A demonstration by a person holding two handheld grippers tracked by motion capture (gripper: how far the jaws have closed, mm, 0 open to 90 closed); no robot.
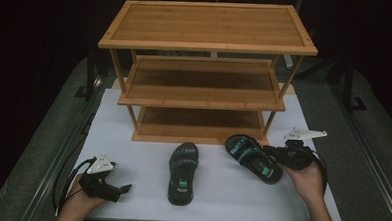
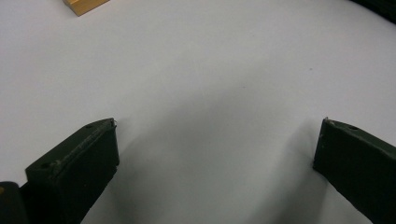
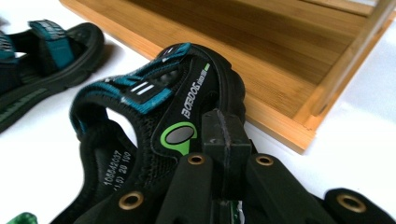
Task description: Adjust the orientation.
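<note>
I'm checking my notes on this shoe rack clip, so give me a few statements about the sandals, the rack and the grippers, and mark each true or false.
1. The right gripper is shut on the right sandal. True.
2. The left gripper holds the left sandal. False: its jaws are open over the bare white table.
3. Both sandals sit on the rack's bottom shelf. False: they lie in front of it.
4. The rack has three shelves. True.

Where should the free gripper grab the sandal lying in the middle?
Probably the heel strap of the middle sandal, coming from the near side. It lies flat with its heel toward the person, and the strap stands up thin enough for the open left gripper to close on.
</note>
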